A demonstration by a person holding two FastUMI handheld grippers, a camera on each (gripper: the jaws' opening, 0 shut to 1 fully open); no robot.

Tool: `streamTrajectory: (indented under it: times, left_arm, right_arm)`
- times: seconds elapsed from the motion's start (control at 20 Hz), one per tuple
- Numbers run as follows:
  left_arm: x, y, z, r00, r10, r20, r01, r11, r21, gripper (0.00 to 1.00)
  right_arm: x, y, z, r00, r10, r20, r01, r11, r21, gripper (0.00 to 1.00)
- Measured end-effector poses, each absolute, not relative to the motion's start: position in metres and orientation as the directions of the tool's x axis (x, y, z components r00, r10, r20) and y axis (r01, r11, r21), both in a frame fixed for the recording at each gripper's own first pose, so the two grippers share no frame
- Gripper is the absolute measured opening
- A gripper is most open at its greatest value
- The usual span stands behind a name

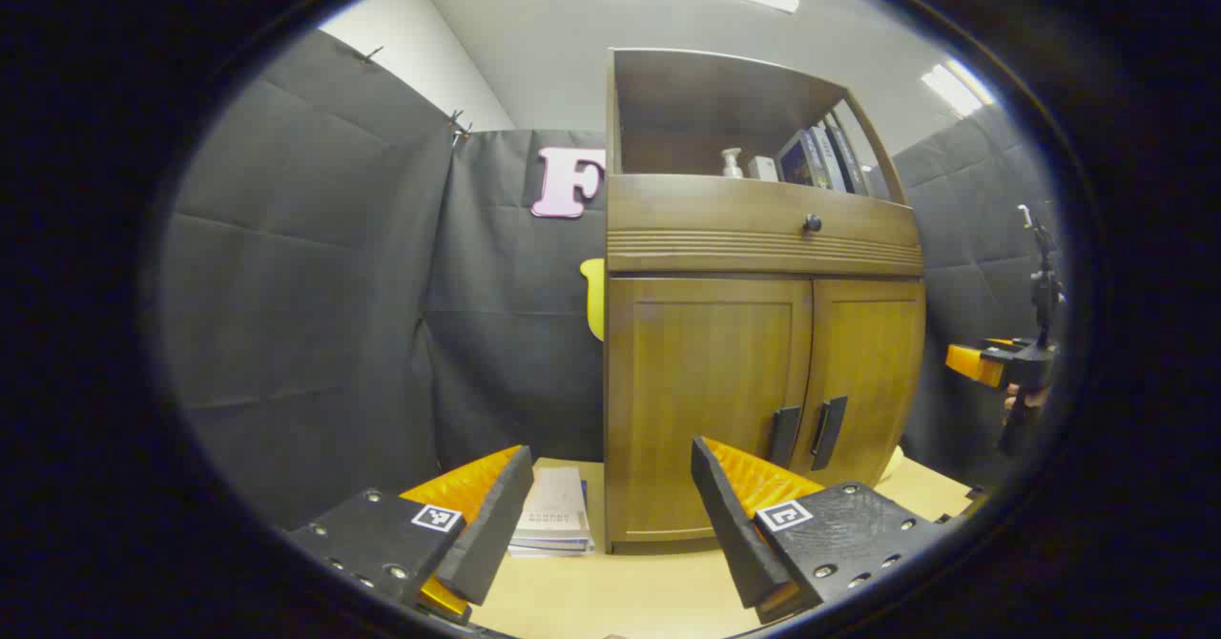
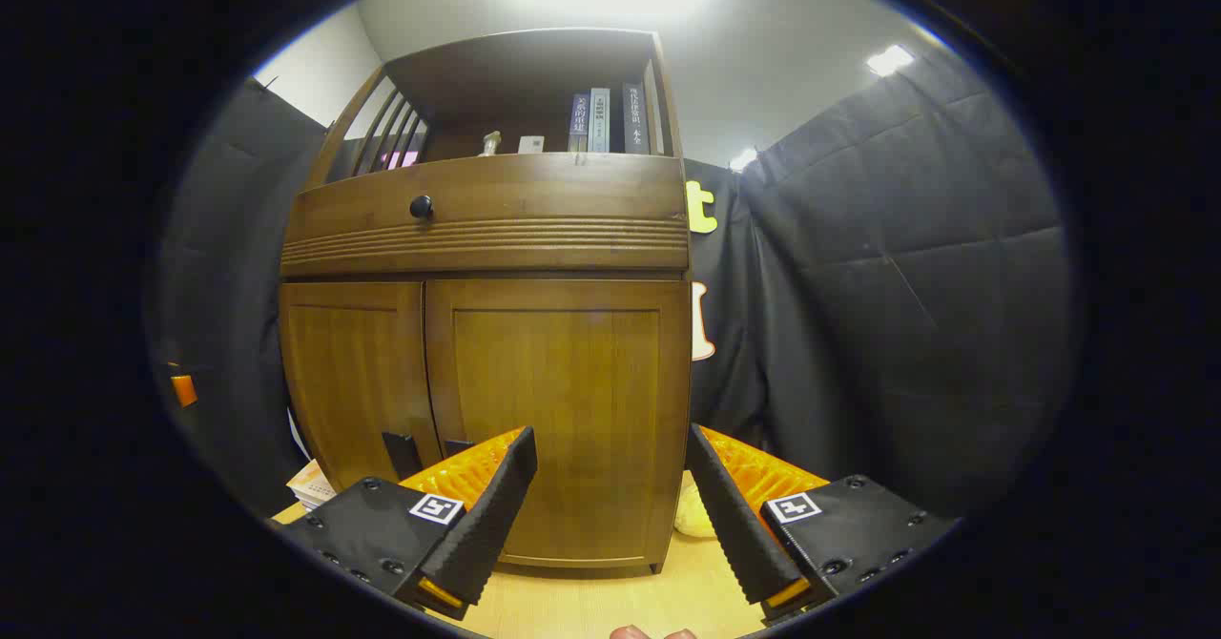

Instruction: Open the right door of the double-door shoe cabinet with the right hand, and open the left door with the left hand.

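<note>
The wooden shoe cabinet (image 1: 754, 401) stands on the table with both doors closed. In the left gripper view its left door (image 1: 706, 391) and right door (image 1: 870, 372) meet at two dark vertical handles (image 1: 806, 434). My left gripper (image 1: 610, 515) is open, short of the cabinet's left front corner and touching nothing. The right gripper (image 1: 992, 362) shows far off at the right edge. In the right gripper view my right gripper (image 2: 610, 505) is open in front of the right door (image 2: 558, 401), apart from it. The left door's handle (image 2: 401, 453) shows; the right door's handle is half hidden behind my finger (image 2: 486, 510).
A stack of books (image 1: 553, 525) lies on the light wooden table (image 1: 620, 591) left of the cabinet. A pale yellow object (image 2: 692, 515) sits by the cabinet's right base. Above the doors is a drawer with a round knob (image 2: 421, 206), then a shelf with books and a bottle.
</note>
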State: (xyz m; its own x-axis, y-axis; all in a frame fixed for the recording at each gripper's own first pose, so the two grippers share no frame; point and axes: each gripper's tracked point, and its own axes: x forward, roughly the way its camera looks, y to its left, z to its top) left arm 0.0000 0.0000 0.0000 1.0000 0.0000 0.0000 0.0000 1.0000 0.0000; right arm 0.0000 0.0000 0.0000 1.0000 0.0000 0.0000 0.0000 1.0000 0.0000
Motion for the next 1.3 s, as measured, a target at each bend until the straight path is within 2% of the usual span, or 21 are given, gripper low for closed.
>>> streamTrajectory:
  times: [0.3, 0.5, 0.55, 0.6, 1.1, 1.15, 1.2, 1.3]
  left_arm:
    - [0.012, -0.046, 0.004, 0.999, -0.043, 0.001, 0.043, 0.999, 0.031, 0.95]
    - [0.010, -0.057, -0.004, 0.997, -0.079, -0.019, 0.080, 0.996, 0.036, 0.95]
    - [0.008, -0.058, -0.008, 0.996, -0.087, -0.023, 0.087, 0.996, 0.030, 0.96]
    - [0.007, -0.057, -0.008, 0.996, -0.087, -0.023, 0.088, 0.996, 0.025, 0.96]
    - [-0.035, -0.038, -0.040, 0.997, -0.062, -0.054, 0.058, 0.995, -0.076, 0.96]
    - [-0.039, -0.036, -0.041, 0.997, -0.060, -0.051, 0.055, 0.995, -0.087, 0.95]
    - [-0.043, -0.036, -0.039, 0.997, -0.058, -0.049, 0.054, 0.994, -0.094, 0.95]
    - [-0.050, -0.033, -0.042, 0.998, -0.048, -0.049, 0.043, 0.995, -0.093, 0.95]
  right_arm:
    - [0.001, -0.004, -0.018, 0.998, 0.001, -0.060, 0.001, 0.999, 0.033, 1.00]
    - [-0.011, -0.005, -0.015, 0.999, -0.007, -0.051, 0.008, 1.000, 0.030, 1.00]
    - [-0.015, -0.005, -0.016, 0.999, -0.007, -0.048, 0.008, 1.000, 0.030, 0.96]
    - [-0.019, -0.004, -0.016, 0.999, -0.005, -0.046, 0.006, 1.000, 0.030, 1.00]
    - [-0.045, 0.019, -0.019, 0.997, 0.041, -0.059, -0.042, 0.999, -0.002, 0.99]
    - [-0.044, 0.023, -0.018, 0.997, 0.050, -0.060, -0.050, 0.999, -0.003, 0.96]
    - [-0.043, 0.027, -0.017, 0.996, 0.058, -0.061, -0.058, 0.998, -0.003, 1.00]
    - [-0.040, 0.036, -0.018, 0.995, 0.078, -0.070, -0.078, 0.997, -0.003, 1.00]
